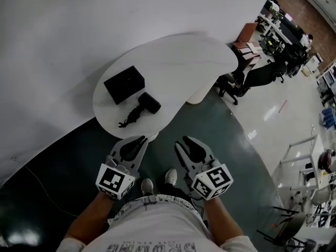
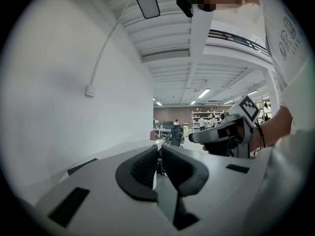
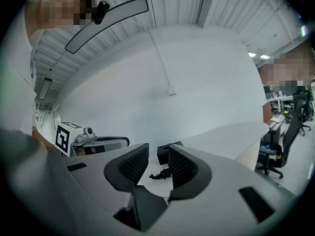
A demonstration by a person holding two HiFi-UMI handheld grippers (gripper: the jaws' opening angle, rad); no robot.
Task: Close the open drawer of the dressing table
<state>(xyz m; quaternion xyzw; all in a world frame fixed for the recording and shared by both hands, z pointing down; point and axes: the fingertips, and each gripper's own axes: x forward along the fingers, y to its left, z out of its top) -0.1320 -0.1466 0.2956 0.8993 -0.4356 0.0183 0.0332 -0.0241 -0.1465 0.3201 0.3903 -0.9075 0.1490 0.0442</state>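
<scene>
The dressing table [image 1: 178, 56] has a white rounded top standing against the wall, ahead of me. On it lie a black box [image 1: 124, 84] and a black hair dryer [image 1: 144, 106] with its cord. From above, the top hides any drawer. My left gripper [image 1: 140, 139] hovers just off the table's front edge, shut, with nothing between its pads. My right gripper [image 1: 184, 142] floats beside it over the floor, open and empty. In the right gripper view the right gripper [image 3: 158, 154] frames the box [image 3: 163, 154] and the cord [image 3: 157, 174]. The left gripper [image 2: 159, 151] points along the wall.
A white wall [image 1: 52, 25] runs behind the table. Black office chairs [image 1: 233, 88] stand at the table's right end. Desks and wire shelving [image 1: 310, 167] fill the far right. A thin cable [image 1: 42, 188] crosses the dark floor at left. My shoes [image 1: 157, 181] are below the grippers.
</scene>
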